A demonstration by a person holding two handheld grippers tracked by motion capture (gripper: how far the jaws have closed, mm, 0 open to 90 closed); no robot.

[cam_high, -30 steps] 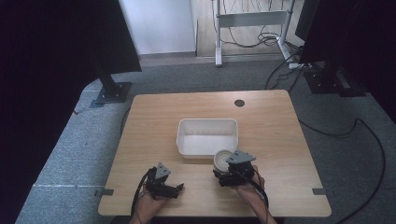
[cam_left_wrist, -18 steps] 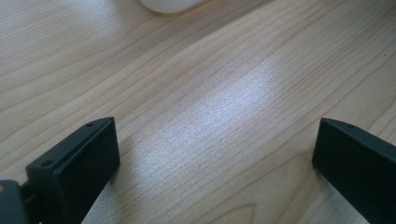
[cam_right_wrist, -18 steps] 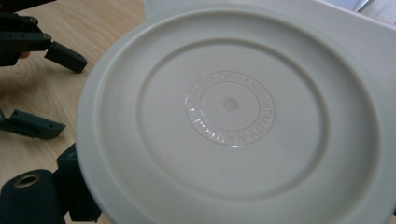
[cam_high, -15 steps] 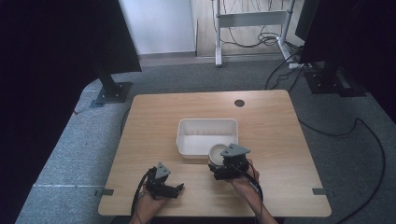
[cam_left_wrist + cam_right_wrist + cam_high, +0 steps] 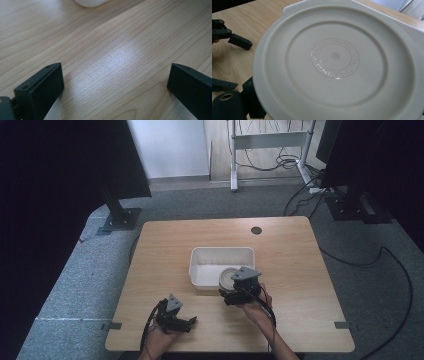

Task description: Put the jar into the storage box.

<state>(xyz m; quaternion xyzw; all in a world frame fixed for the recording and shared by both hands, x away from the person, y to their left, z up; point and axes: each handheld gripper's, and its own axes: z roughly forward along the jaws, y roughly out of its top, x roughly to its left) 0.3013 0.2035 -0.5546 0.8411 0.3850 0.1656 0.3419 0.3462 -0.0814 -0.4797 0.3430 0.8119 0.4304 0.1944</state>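
A round white lid (image 5: 337, 65) is held in the jaws of the right gripper (image 5: 239, 292), gripped at its near edge, so that its flat face with the embossed ring of lettering spreads out ahead of the jaws. Beyond the lid, the white rectangular container (image 5: 200, 260) is seen on the table (image 5: 300, 255), and the lid is carried just over its near right corner. The pick-up is judged done; lowering the lid into or onto the container and releasing it is judged to remain. The jaws of the left gripper (image 5: 182, 322) are spread wide over bare wood, nothing between them, well short of the container.
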